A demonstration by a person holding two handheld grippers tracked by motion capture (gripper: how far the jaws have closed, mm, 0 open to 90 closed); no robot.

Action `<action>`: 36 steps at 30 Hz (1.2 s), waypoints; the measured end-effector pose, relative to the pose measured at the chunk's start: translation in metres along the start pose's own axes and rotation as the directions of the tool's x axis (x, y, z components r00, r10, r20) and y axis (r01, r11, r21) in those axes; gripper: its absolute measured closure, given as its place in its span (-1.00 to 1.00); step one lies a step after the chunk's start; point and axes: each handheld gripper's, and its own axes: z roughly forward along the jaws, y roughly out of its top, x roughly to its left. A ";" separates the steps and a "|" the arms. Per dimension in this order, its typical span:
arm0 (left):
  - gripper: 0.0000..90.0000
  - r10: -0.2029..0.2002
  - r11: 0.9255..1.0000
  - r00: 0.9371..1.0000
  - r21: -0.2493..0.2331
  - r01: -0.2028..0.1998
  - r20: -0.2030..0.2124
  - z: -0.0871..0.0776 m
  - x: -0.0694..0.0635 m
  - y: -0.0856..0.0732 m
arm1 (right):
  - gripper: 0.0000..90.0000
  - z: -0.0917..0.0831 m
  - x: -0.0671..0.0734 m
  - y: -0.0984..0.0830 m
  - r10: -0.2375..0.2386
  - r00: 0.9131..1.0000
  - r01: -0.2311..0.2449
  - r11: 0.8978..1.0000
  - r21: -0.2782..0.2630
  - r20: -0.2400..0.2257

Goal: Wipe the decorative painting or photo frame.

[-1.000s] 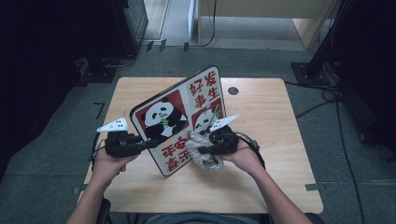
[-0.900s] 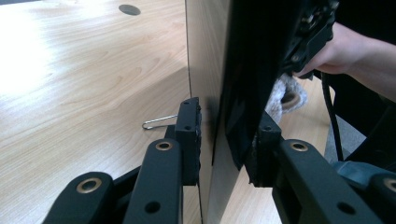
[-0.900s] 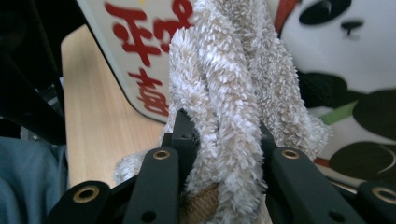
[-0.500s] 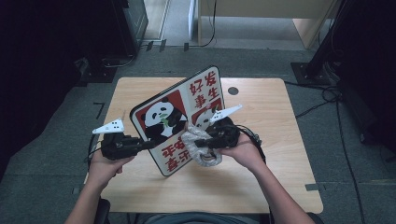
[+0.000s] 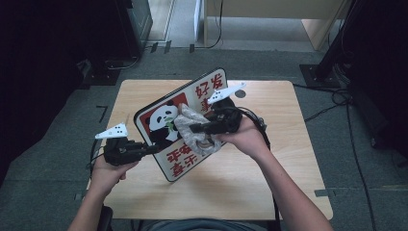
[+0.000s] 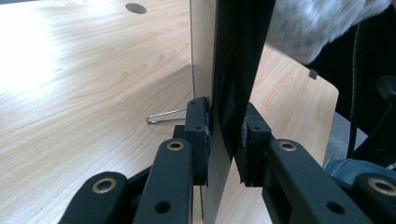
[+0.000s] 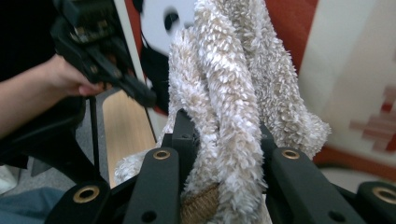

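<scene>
The left tool [image 5: 144,149] is clamped tight and held low at the left, while the right tool [image 5: 199,129], also clamped, is raised near the middle.

left hand-held gripper [image 5: 153,148]: clamps panda sign [image 5: 185,122] | right hand-held gripper [image 5: 195,129]: grips cloth [image 5: 192,127]

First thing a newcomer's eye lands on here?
The panda sign, red and white, tilted up off the table at its middle. The left gripper clamps its left edge. The right gripper presses a fluffy cloth against the sign's face.
</scene>
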 end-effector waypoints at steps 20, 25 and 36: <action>0.74 -0.026 1.000 1.000 -0.008 0.026 0.005 0.000 0.001 0.000 | 0.60 0.001 0.023 0.064 -0.073 0.997 0.073 0.997 -0.021 0.002; 0.74 -0.029 1.000 1.000 -0.008 0.029 0.007 0.000 0.002 0.000 | 0.60 0.008 0.020 0.057 -0.071 0.998 0.070 0.997 -0.014 -0.005; 0.74 -0.029 1.000 1.000 -0.009 0.029 0.008 0.000 0.002 0.000 | 0.60 0.018 0.016 0.041 -0.062 0.998 0.062 0.998 0.004 -0.022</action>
